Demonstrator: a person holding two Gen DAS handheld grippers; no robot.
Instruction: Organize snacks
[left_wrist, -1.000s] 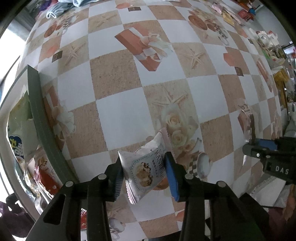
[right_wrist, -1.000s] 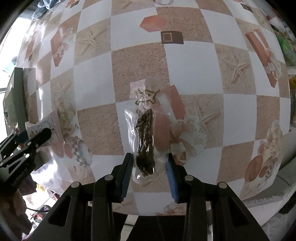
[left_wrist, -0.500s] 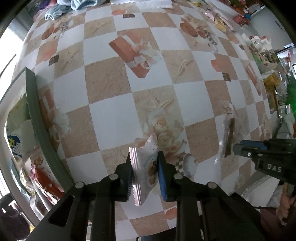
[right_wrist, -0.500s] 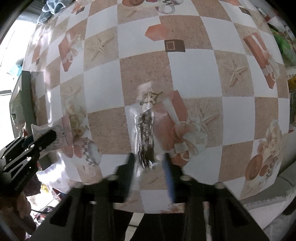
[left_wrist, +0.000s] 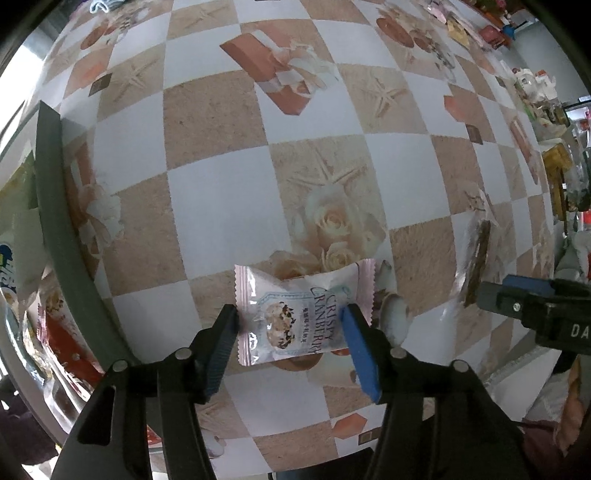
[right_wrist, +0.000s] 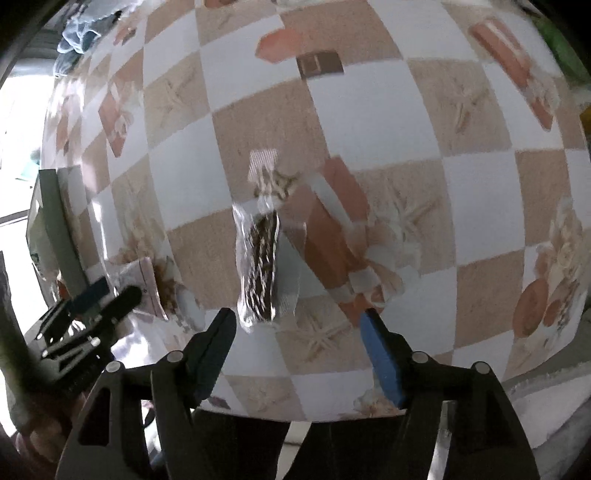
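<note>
a checkered tablecloth (left_wrist: 207, 110) carries a cranberry cookie packet (left_wrist: 299, 317), a clear-wrapped dark snack (right_wrist: 260, 266) and a grey tray (left_wrist: 59, 221).

Cranberry packet (left_wrist: 301, 314) lies on the tablecloth (left_wrist: 207, 122), tray (left_wrist: 55, 206) left, clear packet (left_wrist: 476, 258) right.

Place: a home, I judge, at a table.
Table cover: my claws hang over a checked oilcloth (left_wrist: 221, 122) printed with starfish, roses and gift boxes.
Far edge: crumpled cloth (right_wrist: 79, 35), household clutter (left_wrist: 535, 85).
Left side: tray (left_wrist: 55, 221) of snack packets.
</note>
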